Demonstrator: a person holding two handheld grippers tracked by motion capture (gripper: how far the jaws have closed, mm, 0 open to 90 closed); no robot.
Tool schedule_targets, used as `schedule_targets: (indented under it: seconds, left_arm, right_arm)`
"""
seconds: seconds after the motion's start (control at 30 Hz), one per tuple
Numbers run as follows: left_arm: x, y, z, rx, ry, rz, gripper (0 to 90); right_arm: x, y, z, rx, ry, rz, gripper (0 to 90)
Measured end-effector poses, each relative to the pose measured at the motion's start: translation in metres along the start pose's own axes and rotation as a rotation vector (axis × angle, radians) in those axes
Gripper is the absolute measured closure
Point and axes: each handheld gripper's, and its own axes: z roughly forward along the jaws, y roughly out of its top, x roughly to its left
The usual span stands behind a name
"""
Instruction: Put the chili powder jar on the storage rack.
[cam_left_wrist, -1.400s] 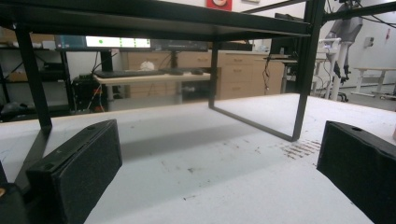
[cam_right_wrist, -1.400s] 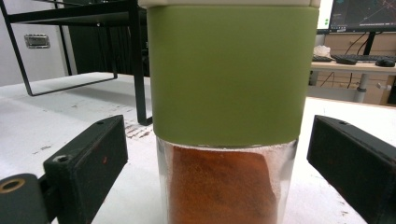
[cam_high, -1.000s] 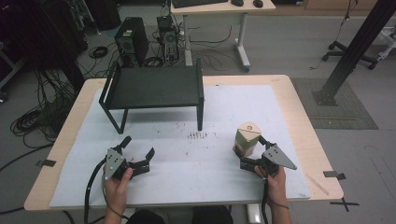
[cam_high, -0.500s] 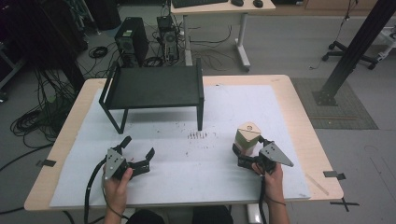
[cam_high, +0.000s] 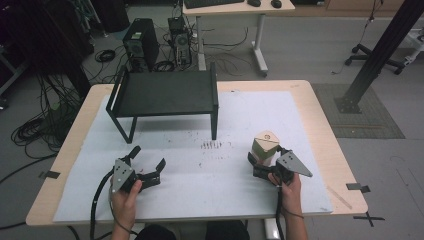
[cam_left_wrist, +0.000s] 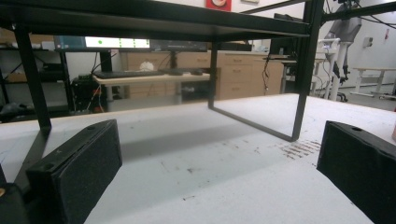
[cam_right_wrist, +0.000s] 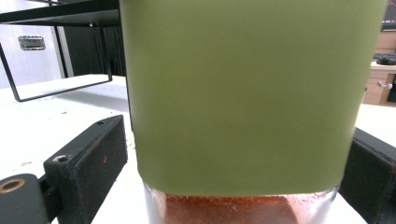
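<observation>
On a white mat covering a wooden table (cam_high: 320, 107), the left gripper (cam_high: 149, 169) rested low at the near left, its black jaws spread wide with bare mat between them. Behind it stood a black metal shelf (cam_high: 162, 92), and a patch of dark specks (cam_high: 216, 145) marked the mat near the shelf's right front leg. Farther right, the right gripper (cam_high: 261, 161) had its jaws set on either side of a jar (cam_high: 264, 146), a visible gap remaining at the left jaw. Upright on the mat, the jar wore a dull olive-green sleeve and a tan lid, with reddish-brown contents visible through the clear glass base.
</observation>
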Motion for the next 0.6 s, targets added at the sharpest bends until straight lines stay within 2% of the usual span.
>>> schedule_targets:
  seconds: [0.6]
  left_arm:
    - [0.0001, 0.0, 0.0001, 0.002, 0.005, -0.003, 0.2]
  right_arm:
    - [0.0003, -0.0005, -0.0009, -0.008, 0.002, -0.004, 4.7]
